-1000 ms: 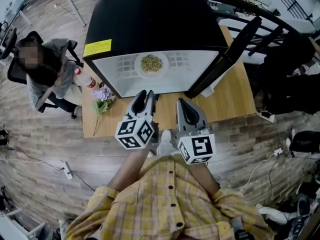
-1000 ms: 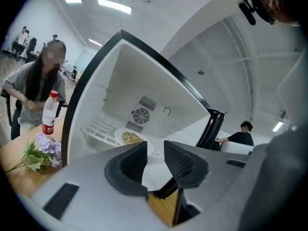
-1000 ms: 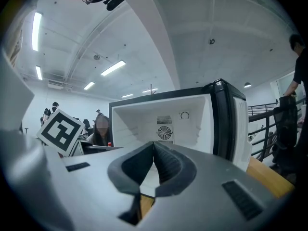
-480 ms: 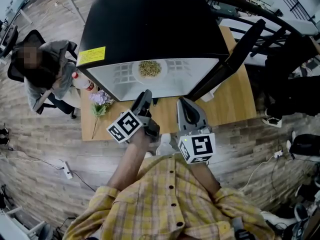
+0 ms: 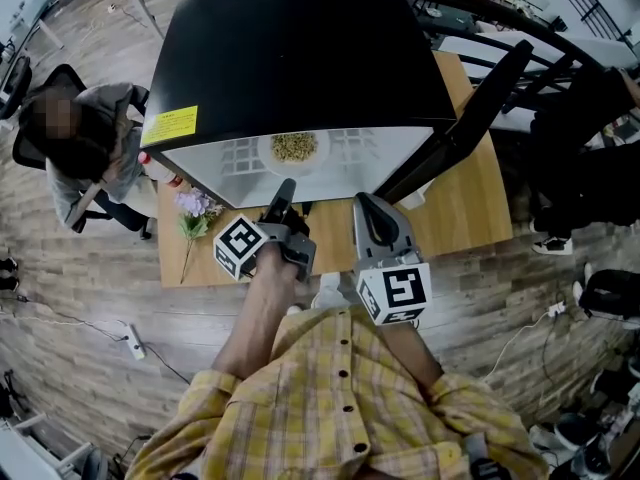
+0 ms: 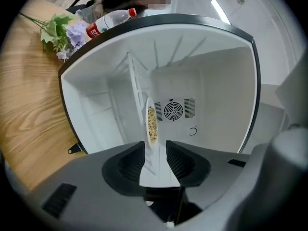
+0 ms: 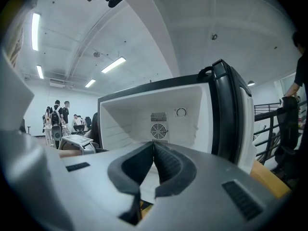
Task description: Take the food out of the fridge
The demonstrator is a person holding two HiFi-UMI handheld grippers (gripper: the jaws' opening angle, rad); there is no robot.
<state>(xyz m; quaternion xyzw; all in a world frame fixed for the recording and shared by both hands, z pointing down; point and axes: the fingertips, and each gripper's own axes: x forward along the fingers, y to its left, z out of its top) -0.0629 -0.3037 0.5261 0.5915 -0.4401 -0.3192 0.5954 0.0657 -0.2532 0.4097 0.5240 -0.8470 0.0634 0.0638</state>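
A white plate of pale grainy food (image 5: 294, 148) lies on the wire shelf inside the black fridge (image 5: 300, 58), whose door (image 5: 470, 108) stands open to the right. My left gripper (image 5: 284, 193) is rolled onto its side just in front of the fridge opening, jaws open. In the left gripper view the plate (image 6: 151, 124) shows edge-on, in line with the gap of the left gripper (image 6: 155, 148) and a little beyond its tips; nothing is held. My right gripper (image 5: 368, 208) hangs beside it, right of the left one. The right gripper (image 7: 154, 146) is shut and empty.
The fridge stands on a wooden table (image 5: 465, 208). Purple flowers (image 5: 190, 206) and a red-capped bottle (image 5: 160, 166) lie at the table's left end. A seated person (image 5: 85, 148) is close to that end. Black railings and gear crowd the right side.
The left gripper has rolled onto its side, sunk lower and come nearer the fridge opening, and its jaws have widened. The right gripper has hardly shifted.
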